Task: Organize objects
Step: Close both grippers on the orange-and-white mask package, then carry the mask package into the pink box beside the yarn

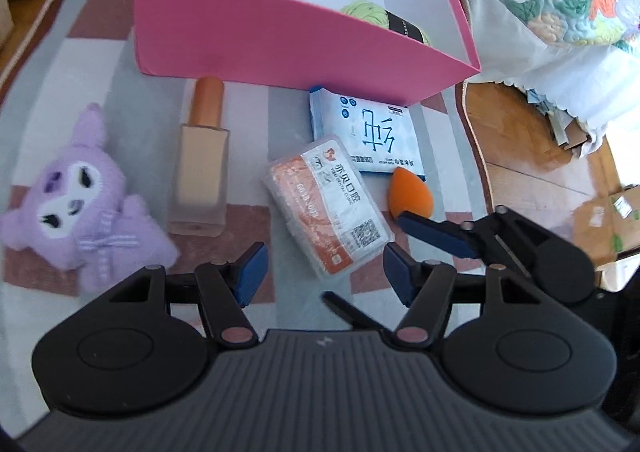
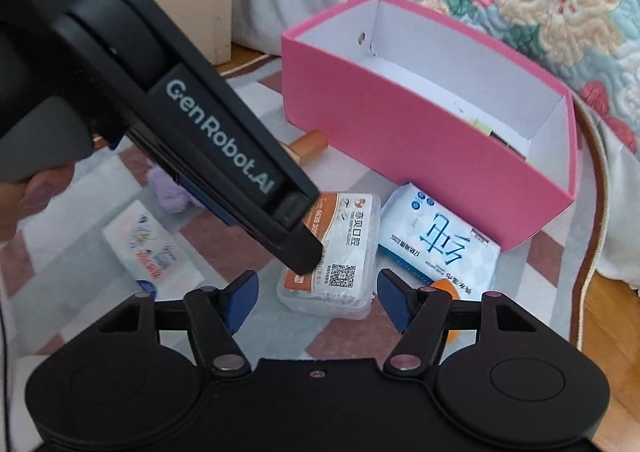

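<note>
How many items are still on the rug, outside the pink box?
6: plush far left, bottle beside it, clear case in the middle, wipes by the box, sponge right of the case, tissue pack. The left gripper may hide more.

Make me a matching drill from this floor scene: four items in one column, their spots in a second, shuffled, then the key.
Items
1. yarn ball
2. orange sponge
3. purple plush
4. foundation bottle

Spots
A. leftmost item in the left wrist view
B. inside the pink box
C. lying between the plush and the clear case
D. at the near corner of the wipes pack, beside the right tool

Pairs: 1-B, 2-D, 3-A, 4-C
</note>
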`<act>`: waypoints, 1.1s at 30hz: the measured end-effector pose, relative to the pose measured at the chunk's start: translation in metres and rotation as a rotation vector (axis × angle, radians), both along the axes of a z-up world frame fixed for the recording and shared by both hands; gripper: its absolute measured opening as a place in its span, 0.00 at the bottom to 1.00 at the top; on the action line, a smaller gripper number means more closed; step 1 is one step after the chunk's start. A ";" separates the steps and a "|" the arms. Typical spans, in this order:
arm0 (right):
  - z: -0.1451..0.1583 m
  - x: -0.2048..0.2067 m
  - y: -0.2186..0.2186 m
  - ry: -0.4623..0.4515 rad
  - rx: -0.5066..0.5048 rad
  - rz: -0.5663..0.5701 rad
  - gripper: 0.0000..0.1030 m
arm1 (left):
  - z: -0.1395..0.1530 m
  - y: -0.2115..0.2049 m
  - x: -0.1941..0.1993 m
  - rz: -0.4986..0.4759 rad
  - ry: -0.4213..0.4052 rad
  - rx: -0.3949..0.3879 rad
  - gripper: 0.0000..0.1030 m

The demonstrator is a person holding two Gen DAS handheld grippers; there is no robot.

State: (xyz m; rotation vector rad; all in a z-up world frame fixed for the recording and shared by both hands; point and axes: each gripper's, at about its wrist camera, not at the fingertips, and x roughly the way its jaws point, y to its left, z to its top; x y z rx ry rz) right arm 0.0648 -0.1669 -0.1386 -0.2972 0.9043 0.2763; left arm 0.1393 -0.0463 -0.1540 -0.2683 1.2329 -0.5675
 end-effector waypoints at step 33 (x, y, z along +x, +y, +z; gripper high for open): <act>-0.002 -0.052 -0.005 0.114 0.222 -0.244 0.63 | -0.008 -0.001 -0.053 0.043 0.014 -0.023 0.38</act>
